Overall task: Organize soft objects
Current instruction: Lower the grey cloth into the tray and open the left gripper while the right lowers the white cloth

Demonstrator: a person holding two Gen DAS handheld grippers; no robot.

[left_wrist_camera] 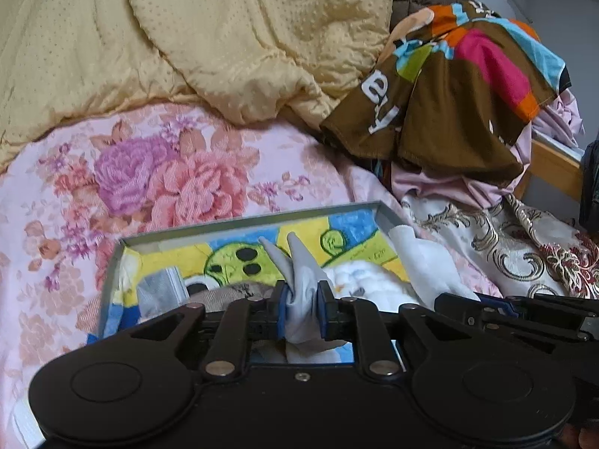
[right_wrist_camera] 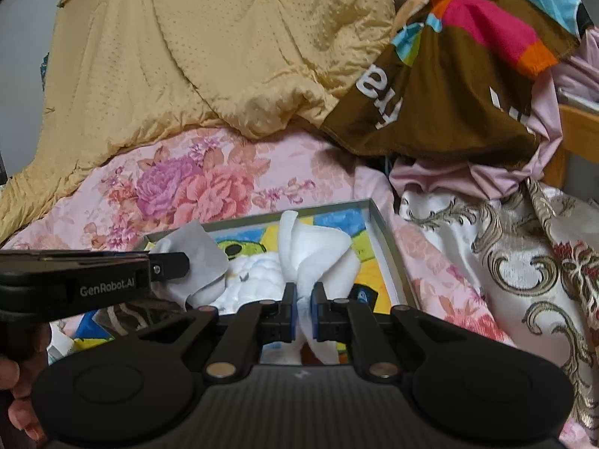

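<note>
Grippers both pinch cloth: left gripper [left_wrist_camera: 302,310] clamps a grey cloth [left_wrist_camera: 299,280], right gripper [right_wrist_camera: 304,308] a white cloth [right_wrist_camera: 318,250], above the tray [left_wrist_camera: 239,222]. Possibly one shared piece; pulling apart could yank it free toward twelve o'clock.

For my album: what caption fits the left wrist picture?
Left gripper pinches a white cloth over the tray on a bed.

Right gripper [right_wrist_camera: 304,308] jaws pinch white cloth [right_wrist_camera: 318,250] over tray [right_wrist_camera: 385,239].
</note>
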